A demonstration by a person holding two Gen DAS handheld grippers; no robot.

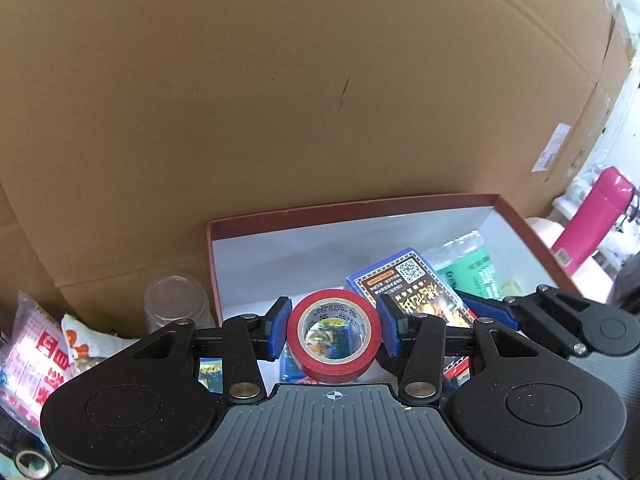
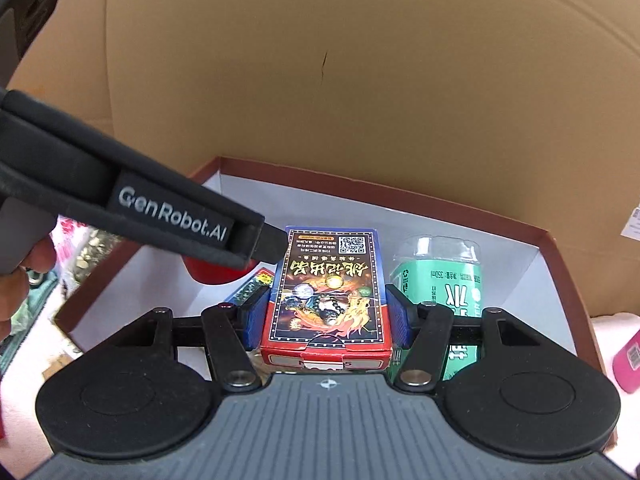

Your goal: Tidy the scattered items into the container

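Note:
A red-rimmed box [image 1: 352, 205] with a white inside stands against a cardboard wall. My left gripper [image 1: 334, 330] is shut on a roll of red tape [image 1: 334, 336] and holds it over the box's near side. My right gripper [image 2: 327, 318] is shut on a card box [image 2: 328, 292] with a blue, red and black print and holds it inside the red-rimmed box [image 2: 400, 200]. The card box also shows in the left wrist view [image 1: 412, 284]. A green-labelled bottle [image 2: 444, 280] lies in the box to its right. The left gripper's body [image 2: 132, 216] crosses the right wrist view, with the tape [image 2: 216, 272] partly hidden under it.
A clear plastic cup [image 1: 176, 304] stands left of the box. Snack packets [image 1: 40, 352] lie at the far left. A pink flask [image 1: 592, 224] lies right of the box. A tall cardboard wall [image 1: 280, 80] closes off the back. Another flat printed item [image 2: 250, 290] lies in the box.

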